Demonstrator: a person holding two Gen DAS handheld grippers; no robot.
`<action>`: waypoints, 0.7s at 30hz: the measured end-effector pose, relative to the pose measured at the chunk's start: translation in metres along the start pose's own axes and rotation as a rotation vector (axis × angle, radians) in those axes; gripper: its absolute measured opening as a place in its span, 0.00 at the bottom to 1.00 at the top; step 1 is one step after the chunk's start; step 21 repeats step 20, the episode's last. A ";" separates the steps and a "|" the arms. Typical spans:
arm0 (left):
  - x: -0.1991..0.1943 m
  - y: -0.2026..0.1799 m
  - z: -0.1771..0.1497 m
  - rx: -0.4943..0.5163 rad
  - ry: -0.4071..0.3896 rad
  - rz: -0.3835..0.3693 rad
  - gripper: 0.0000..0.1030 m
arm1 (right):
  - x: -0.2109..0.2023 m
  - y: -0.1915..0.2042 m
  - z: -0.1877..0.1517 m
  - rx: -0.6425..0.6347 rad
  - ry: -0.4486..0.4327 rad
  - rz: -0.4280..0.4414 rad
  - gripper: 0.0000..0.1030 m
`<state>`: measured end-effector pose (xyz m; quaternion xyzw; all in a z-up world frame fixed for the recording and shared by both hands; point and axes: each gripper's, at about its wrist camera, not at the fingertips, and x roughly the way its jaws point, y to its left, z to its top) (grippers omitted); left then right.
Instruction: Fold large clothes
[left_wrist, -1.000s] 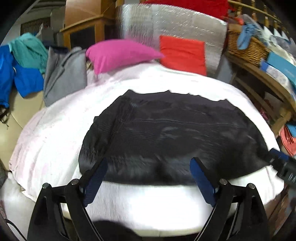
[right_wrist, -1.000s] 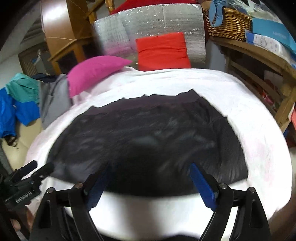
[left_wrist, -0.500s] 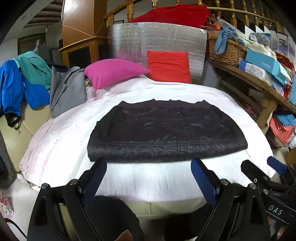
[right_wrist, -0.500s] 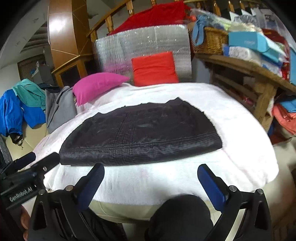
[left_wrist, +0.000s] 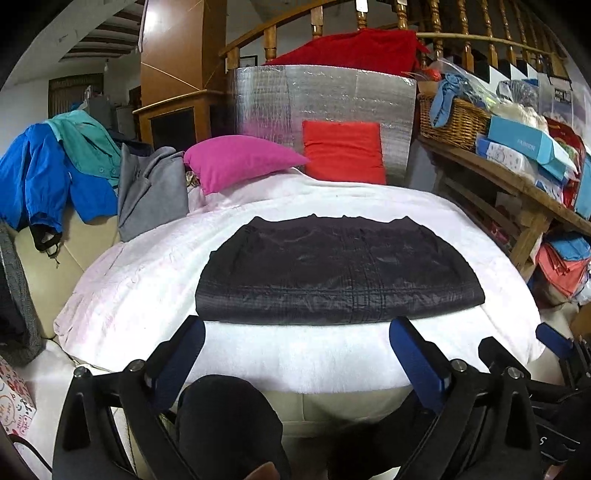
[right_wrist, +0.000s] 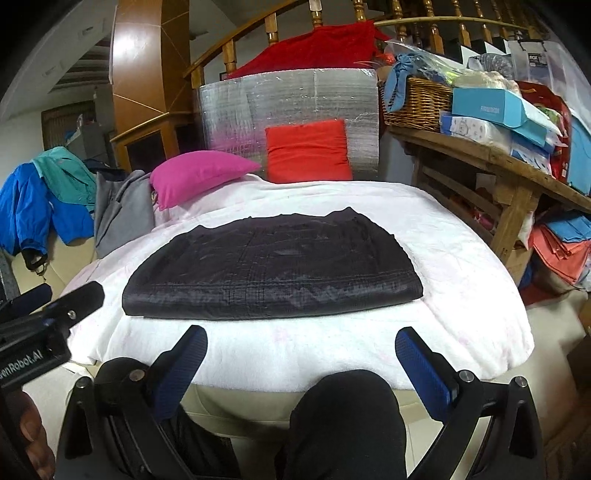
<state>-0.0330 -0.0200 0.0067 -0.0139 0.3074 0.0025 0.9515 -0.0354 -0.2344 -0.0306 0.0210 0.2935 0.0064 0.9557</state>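
The black garment (left_wrist: 338, 275) lies folded flat on the white cover (left_wrist: 147, 280); left gripper (left_wrist: 295, 349) and right gripper (right_wrist: 301, 356) hang spread and empty, apparently clear of the finished fold

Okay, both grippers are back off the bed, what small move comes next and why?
Probably bring the left gripper forward to the black garment's left end to fold it across: it lies flat and wide on the white cover, and both grippers are open, holding nothing.
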 end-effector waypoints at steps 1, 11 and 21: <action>0.001 0.001 0.000 -0.006 0.003 -0.008 0.97 | 0.000 0.000 -0.001 0.001 -0.001 -0.001 1.00; 0.002 0.000 -0.006 -0.009 0.012 -0.024 0.98 | 0.001 0.006 -0.005 -0.027 0.005 -0.002 1.00; 0.002 -0.002 -0.010 0.011 0.013 -0.025 0.98 | 0.003 0.009 -0.008 -0.039 0.015 0.000 1.00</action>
